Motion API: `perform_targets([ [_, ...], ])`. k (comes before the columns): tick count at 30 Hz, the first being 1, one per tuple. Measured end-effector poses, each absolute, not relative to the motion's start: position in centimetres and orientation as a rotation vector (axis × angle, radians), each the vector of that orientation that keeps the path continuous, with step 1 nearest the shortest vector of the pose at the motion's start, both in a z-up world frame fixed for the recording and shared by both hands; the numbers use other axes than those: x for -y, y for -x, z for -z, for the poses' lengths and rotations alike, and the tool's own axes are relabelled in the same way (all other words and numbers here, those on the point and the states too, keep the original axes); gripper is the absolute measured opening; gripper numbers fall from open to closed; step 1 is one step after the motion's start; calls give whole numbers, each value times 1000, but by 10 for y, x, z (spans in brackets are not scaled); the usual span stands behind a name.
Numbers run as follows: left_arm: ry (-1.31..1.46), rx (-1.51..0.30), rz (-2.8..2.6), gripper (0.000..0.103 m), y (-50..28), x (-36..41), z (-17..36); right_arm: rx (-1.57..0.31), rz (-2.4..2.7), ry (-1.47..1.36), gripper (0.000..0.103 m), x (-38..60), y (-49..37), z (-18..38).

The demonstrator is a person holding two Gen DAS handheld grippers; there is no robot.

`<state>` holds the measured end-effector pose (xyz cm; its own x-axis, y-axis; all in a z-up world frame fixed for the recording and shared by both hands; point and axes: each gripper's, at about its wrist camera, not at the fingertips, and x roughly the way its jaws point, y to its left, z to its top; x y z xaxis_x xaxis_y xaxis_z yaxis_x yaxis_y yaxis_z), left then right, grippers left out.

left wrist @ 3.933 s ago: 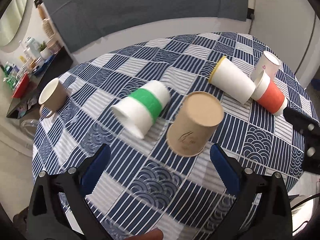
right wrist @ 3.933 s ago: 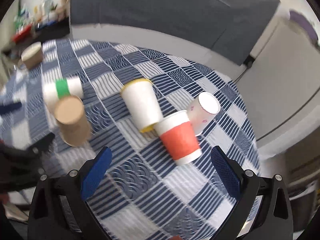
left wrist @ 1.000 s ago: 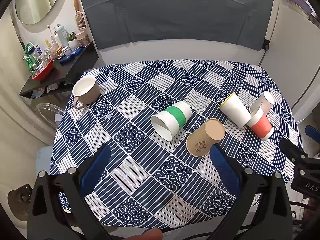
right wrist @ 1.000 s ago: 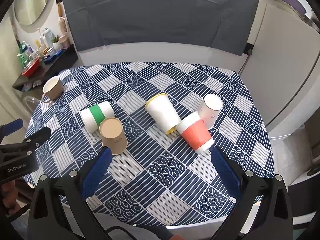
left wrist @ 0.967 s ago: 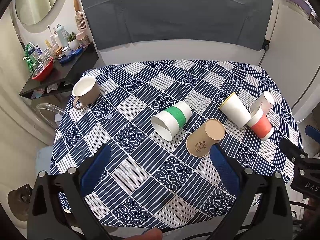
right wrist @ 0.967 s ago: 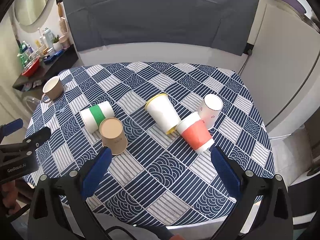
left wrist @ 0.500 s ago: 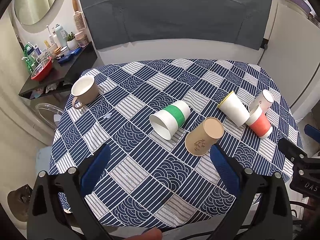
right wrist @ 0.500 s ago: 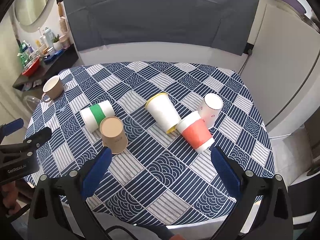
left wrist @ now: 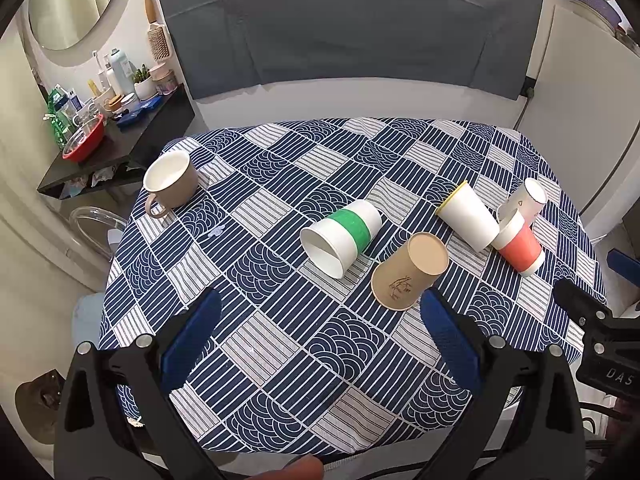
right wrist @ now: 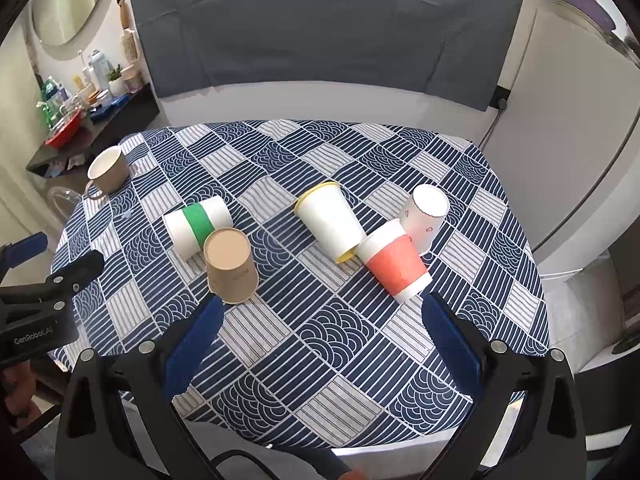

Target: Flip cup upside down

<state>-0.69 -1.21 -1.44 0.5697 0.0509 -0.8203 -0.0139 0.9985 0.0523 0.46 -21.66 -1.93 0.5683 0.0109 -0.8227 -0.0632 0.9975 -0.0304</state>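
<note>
A brown paper cup (left wrist: 408, 272) stands upside down on the patterned tablecloth (left wrist: 280, 340); it also shows in the right wrist view (right wrist: 231, 266). A green-banded white cup (left wrist: 340, 237) lies on its side beside it. A yellow-rimmed white cup (left wrist: 468, 218), an orange cup (left wrist: 519, 245) and a small white cup (left wrist: 526, 201) sit together at the right; the small white cup (right wrist: 425, 216) stands upside down. My left gripper (left wrist: 320, 332) is open and empty, high above the table's near edge. My right gripper (right wrist: 320, 332) is open and empty too.
A brown mug (left wrist: 170, 182) stands upright at the table's left corner. A dark shelf (left wrist: 116, 148) with bottles and a red bowl is beyond it. A grey padded backrest (left wrist: 352, 36) runs behind the table. A white cabinet (right wrist: 568, 140) stands at the right.
Since 3.9 s ago both grippers have pulled back and up, away from the cups. Over the last second the views have barely shifted. No cup has moved.
</note>
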Motion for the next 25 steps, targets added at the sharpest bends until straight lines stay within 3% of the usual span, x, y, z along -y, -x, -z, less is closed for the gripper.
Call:
perform_targets([
  [25, -50, -945, -13, 97, 11, 9, 11, -964, -37, 61, 95, 213, -2, 19],
])
